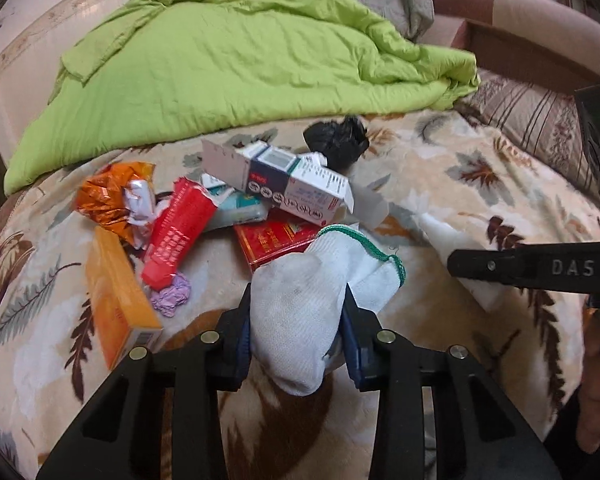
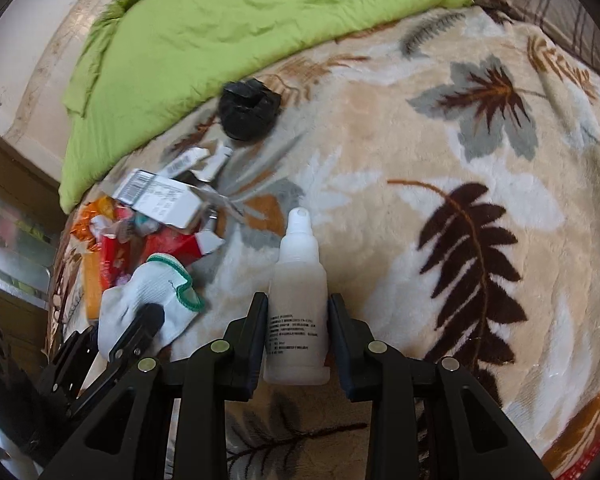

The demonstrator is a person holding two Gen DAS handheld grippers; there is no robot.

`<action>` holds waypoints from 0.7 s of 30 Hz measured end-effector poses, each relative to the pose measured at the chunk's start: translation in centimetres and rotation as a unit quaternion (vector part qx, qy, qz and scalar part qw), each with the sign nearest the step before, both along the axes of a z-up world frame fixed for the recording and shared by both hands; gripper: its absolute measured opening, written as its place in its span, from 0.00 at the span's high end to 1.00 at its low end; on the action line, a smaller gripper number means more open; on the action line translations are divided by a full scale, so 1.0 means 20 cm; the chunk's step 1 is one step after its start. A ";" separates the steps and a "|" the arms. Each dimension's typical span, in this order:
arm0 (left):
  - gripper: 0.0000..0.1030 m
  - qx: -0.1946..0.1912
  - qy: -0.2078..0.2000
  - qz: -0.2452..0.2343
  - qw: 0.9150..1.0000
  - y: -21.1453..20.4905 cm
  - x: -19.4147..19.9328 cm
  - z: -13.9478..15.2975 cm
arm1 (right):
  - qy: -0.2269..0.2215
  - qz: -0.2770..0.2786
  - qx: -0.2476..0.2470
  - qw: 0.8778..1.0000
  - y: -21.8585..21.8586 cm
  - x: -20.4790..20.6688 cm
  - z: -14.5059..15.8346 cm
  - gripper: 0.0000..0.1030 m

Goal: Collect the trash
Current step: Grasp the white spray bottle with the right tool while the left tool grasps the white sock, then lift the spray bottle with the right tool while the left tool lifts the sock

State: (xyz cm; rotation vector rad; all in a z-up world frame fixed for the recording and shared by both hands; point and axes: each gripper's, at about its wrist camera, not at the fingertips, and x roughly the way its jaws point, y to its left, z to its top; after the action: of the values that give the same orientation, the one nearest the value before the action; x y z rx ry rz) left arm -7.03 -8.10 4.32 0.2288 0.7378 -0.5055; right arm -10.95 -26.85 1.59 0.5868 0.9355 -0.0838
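My left gripper [image 1: 298, 300] is shut on a white knit glove with a green cuff [image 1: 300, 312], held just above the bed; the glove also shows in the right wrist view [image 2: 156, 292]. My right gripper [image 2: 298, 304] is shut on a white plastic bottle [image 2: 298, 320], its nozzle pointing away. In the left wrist view the right gripper's finger [image 1: 532, 266] reaches in from the right, over the bottle [image 1: 440, 240]. A trash pile lies beyond the glove: a white carton [image 1: 284, 180], red packets [image 1: 180, 232], an orange box [image 1: 116, 296], an orange foil wrapper [image 1: 108, 196], a purple wad [image 1: 172, 294] and a black bag [image 1: 336, 142].
A leaf-patterned blanket [image 2: 460, 160] covers the bed. A crumpled green quilt [image 1: 220, 60] lies at the far side. A striped pillow [image 1: 540, 120] and a wooden headboard [image 1: 520, 44] are at the right. A wall and furniture [image 2: 16, 220] border the bed's left.
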 end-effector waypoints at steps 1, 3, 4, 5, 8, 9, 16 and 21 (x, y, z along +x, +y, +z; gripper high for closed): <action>0.65 -0.002 -0.005 0.005 1.000 0.01 -0.01 0.02 | -0.009 0.001 -0.007 1.000 0.01 -0.01 0.02 0.69; 0.65 -0.005 -0.016 0.021 1.000 0.04 -0.04 0.05 | -0.033 0.000 -0.030 0.999 0.04 -0.03 0.07 0.69; 0.65 -0.006 -0.020 0.033 0.999 0.06 -0.05 0.07 | -0.046 -0.001 -0.041 0.998 0.05 -0.04 0.10 0.69; 0.65 -0.006 -0.025 0.045 0.999 0.07 -0.07 0.08 | -0.056 -0.003 -0.048 0.997 0.05 -0.06 0.12 0.69; 0.65 0.002 -0.050 0.070 0.996 0.12 -0.12 0.12 | -0.084 -0.001 -0.058 0.995 0.08 -0.12 0.17 0.69; 0.65 0.008 -0.063 0.080 0.995 0.13 -0.15 0.14 | -0.090 0.003 -0.064 0.994 0.10 -0.14 0.18 0.69; 0.65 0.018 -0.098 0.105 0.989 0.18 -0.32 0.21 | -0.155 0.043 -0.102 0.982 0.22 -0.31 0.27 0.69; 0.65 0.038 -0.112 0.111 0.987 0.19 -0.35 0.22 | -0.168 0.054 -0.110 0.978 0.25 -0.36 0.28 0.69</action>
State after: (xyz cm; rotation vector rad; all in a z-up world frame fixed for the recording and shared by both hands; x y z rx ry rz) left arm -13.99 -4.39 8.66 0.2667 0.5545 -0.2352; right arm -18.15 -21.92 7.14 0.3306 0.6179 0.0106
